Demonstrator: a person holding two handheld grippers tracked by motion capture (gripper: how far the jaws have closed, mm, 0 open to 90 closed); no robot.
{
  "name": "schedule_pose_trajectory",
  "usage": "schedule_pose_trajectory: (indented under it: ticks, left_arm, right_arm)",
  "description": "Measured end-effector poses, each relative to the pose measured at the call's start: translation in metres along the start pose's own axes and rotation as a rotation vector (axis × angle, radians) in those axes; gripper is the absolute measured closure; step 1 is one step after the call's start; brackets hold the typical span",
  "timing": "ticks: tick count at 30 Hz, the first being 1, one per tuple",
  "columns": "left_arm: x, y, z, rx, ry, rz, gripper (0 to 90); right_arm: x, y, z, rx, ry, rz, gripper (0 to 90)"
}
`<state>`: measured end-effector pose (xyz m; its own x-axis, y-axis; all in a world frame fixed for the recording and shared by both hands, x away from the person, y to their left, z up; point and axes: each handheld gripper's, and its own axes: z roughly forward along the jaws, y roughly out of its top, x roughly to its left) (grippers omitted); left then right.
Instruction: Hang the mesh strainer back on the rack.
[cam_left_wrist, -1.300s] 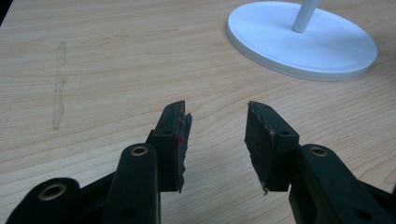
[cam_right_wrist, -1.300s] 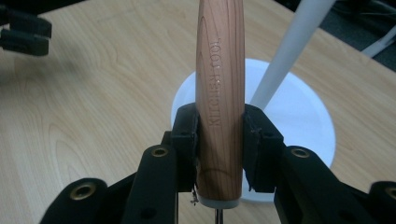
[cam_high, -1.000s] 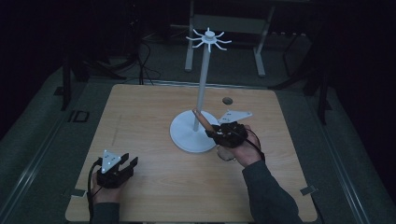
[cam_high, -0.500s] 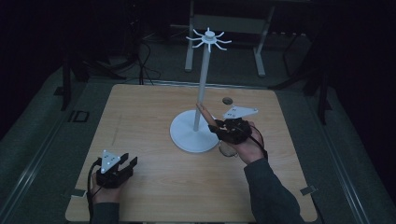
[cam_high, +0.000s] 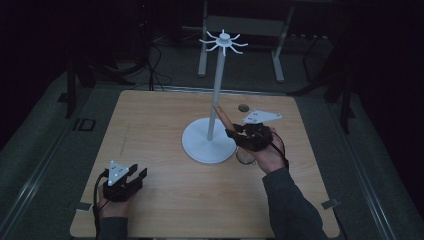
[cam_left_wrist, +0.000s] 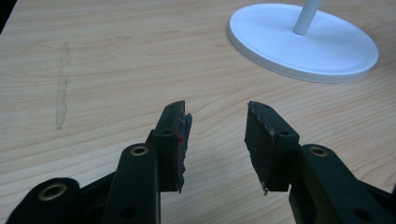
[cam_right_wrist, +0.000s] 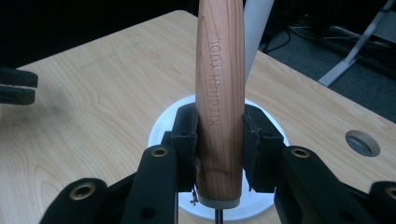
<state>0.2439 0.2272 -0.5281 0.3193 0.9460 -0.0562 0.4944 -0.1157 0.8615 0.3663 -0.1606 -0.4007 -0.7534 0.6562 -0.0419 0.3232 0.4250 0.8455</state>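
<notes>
With the right gripper (cam_right_wrist: 219, 154) clamped on the engraved wooden utensil handle (cam_right_wrist: 219, 93), raise it upright beside the white hook-topped stand (cam_high: 218, 90), keeping the empty, parted left gripper (cam_left_wrist: 217, 140) clear.

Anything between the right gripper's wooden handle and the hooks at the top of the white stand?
Nothing visible. The right gripper clamps the wooden handle beside the stand's pole; the hooks sit unobstructed overhead.

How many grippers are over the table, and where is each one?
2. The left gripper is near the table's front left corner, open. The right gripper is beside the white stand's base, shut on a wooden handle.
</notes>
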Motion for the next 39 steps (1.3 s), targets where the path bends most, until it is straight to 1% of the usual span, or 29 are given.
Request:
schedule_pose_trajectory:
  ticks: [3,10,16,17,19,26,28,30,39]
  left_arm:
    - [0.000,0.000,0.000,0.001,0.000,0.001,58.6]
    - [0.000,0.000,0.000,0.001,0.001,0.001,58.6]
    - [0.000,0.000,0.000,0.000,0.001,0.001,58.6]
    - [0.000,0.000,0.000,0.000,0.002,0.002,58.6]
    - [0.000,0.000,0.000,0.000,0.002,0.001,58.6]
    - [0.000,0.000,0.000,0.000,0.001,0.002,58.6]
    - [0.000,0.000,0.000,0.000,0.002,0.002,58.6]
    - [0.000,0.000,0.000,0.001,0.002,0.003,58.6]
    - [0.000,0.000,0.000,0.001,0.003,0.006,58.6]
  right_arm:
    - [-0.002,0.002,-0.003,-0.020,-0.005,0.008,68.6]
    - [-0.005,0.005,-0.007,-0.043,-0.012,0.025,68.6]
    - [-0.008,0.005,-0.010,-0.066,-0.029,0.041,68.6]
    - [-0.008,0.006,-0.011,-0.079,-0.034,0.048,68.6]
    - [-0.008,0.007,-0.012,-0.087,-0.038,0.057,68.6]
    - [-0.009,0.011,-0.016,-0.116,-0.053,0.065,68.6]
    - [-0.009,0.011,-0.016,-0.116,-0.053,0.065,68.6]
    - [-0.010,0.013,-0.018,-0.131,-0.062,0.068,68.6]
    - [-0.011,0.017,-0.023,-0.166,-0.078,0.083,68.6]
